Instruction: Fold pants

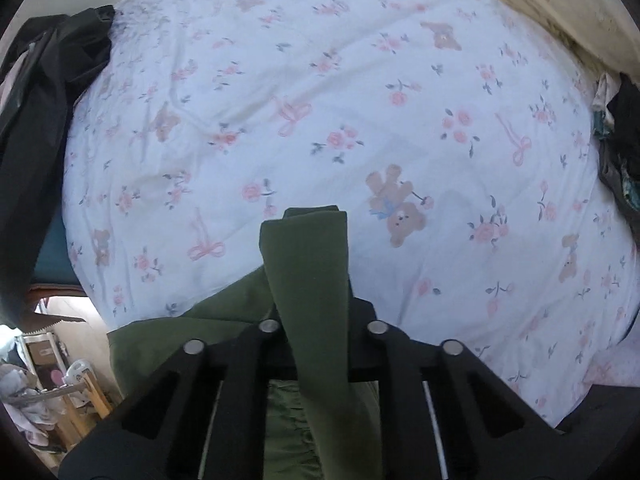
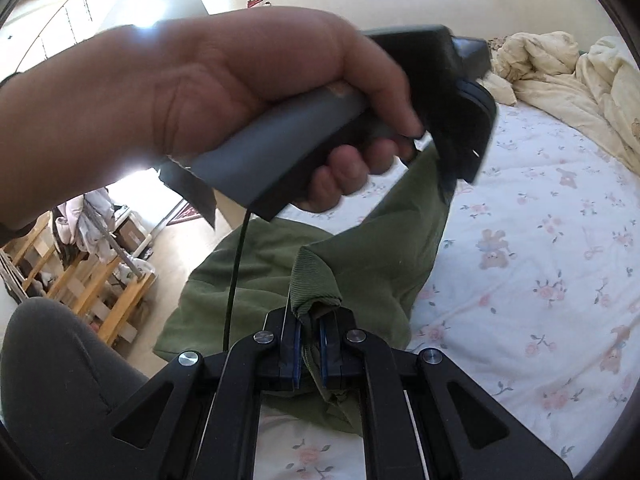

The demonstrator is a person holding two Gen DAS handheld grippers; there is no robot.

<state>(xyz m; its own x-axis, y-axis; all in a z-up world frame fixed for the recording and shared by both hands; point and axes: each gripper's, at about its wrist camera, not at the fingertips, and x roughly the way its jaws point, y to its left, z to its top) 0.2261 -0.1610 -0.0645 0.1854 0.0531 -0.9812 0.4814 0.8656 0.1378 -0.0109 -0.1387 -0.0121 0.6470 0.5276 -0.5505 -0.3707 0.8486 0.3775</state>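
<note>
- At the near edge of the bed, on the bear-and-rose printed sheet [image 1: 400,128], we have the green pants [image 2: 372,252] lying partly over the mattress edge and held up at two spots.
- Our right gripper [image 2: 310,344] is pressed together on the ribbed cuff [image 2: 316,280]; only a small bunch sits between the pads, so a tug could pull it free.
- Our left gripper [image 1: 318,320] pinches a folded strip of the same green cloth, which stands up between its jaws; the left hand [image 2: 240,92] carries it just above the pants.
- The fabric between the grips sags and twists, so we judge the fold may land crooked.
- The cable [image 2: 236,280] hanging across the pants could snag the cloth.
</note>
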